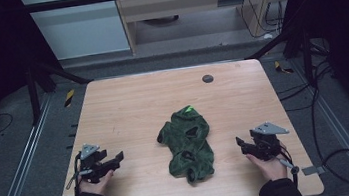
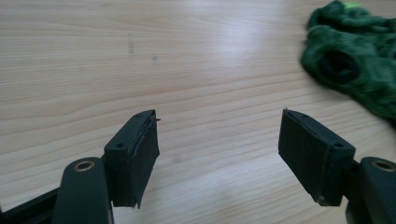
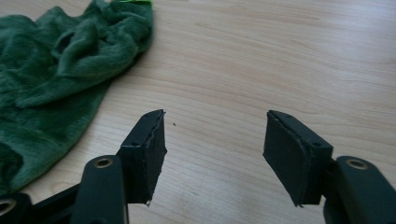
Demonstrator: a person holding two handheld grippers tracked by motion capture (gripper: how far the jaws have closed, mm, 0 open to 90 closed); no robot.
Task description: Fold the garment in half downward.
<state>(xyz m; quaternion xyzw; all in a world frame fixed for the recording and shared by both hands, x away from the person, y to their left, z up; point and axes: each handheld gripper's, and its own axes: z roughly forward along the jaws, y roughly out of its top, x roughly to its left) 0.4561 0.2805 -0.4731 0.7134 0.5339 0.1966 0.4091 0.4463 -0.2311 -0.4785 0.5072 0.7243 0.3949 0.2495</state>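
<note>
Centrally, one crumpled green cloth on the wooden table, near its front edge. Left gripper to the cloth's left, well apart, jaws wide, holding nothing. Right gripper to the cloth's right, nearer, jaws likewise spread and empty.

The crumpled dark green cloth at the centre of the high view looks soft, plush and matt. The light wooden table beneath it is smooth, finely grained, with a faint sheen. In the lower part of the left gripper view, the black pads look matt and rubbery, with rough edges.
</note>
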